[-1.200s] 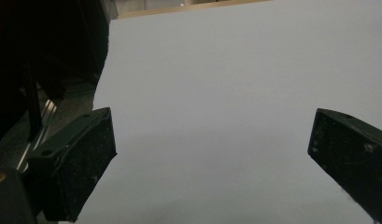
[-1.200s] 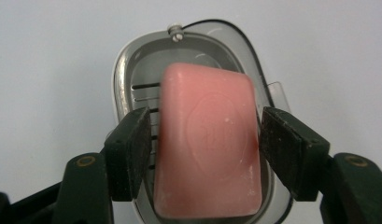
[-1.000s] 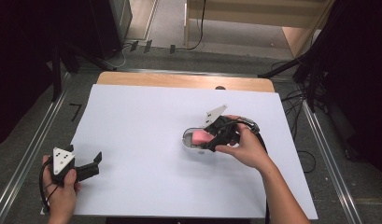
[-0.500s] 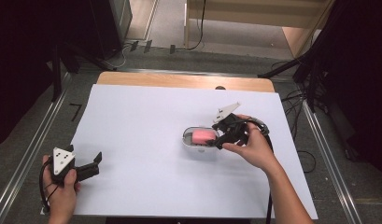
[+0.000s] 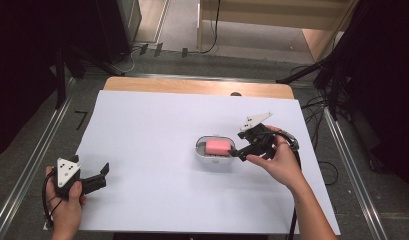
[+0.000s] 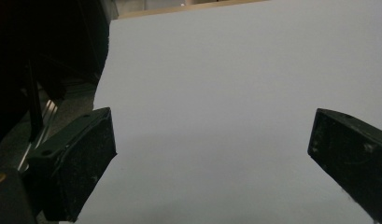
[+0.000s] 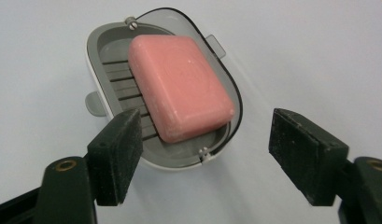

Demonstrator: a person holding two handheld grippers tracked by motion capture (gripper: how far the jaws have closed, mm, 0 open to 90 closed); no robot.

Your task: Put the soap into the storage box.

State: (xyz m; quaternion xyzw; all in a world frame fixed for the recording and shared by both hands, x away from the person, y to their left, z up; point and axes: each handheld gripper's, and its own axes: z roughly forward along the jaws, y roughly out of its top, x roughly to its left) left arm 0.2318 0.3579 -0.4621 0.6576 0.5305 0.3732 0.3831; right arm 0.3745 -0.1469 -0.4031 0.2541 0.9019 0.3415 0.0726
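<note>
A pink bar of soap (image 5: 218, 146) lies in a grey oval soap dish (image 5: 204, 155) near the middle of the white table top. In the right gripper view the soap (image 7: 181, 86) rests on the ribbed floor of the dish (image 7: 97, 60). My right gripper (image 5: 233, 151) sits just right of the dish and points at it. Its jaws have just been opening, and the right gripper (image 7: 205, 149) now stands open, its pads clear of the dish's near end. My left gripper (image 5: 104, 172) rests open at the front left, and the left gripper (image 6: 212, 154) has nothing between its jaws.
The white sheet (image 5: 157, 120) covers most of the table, with a wooden strip (image 5: 192, 86) bare along the far edge. Metal rails (image 5: 32, 165) run along both sides. A cable (image 5: 292, 145) trails behind the right hand.
The right gripper has drawn back to the right, off the soap and dish, and its jaws have spread apart. The left hand has kept still.
</note>
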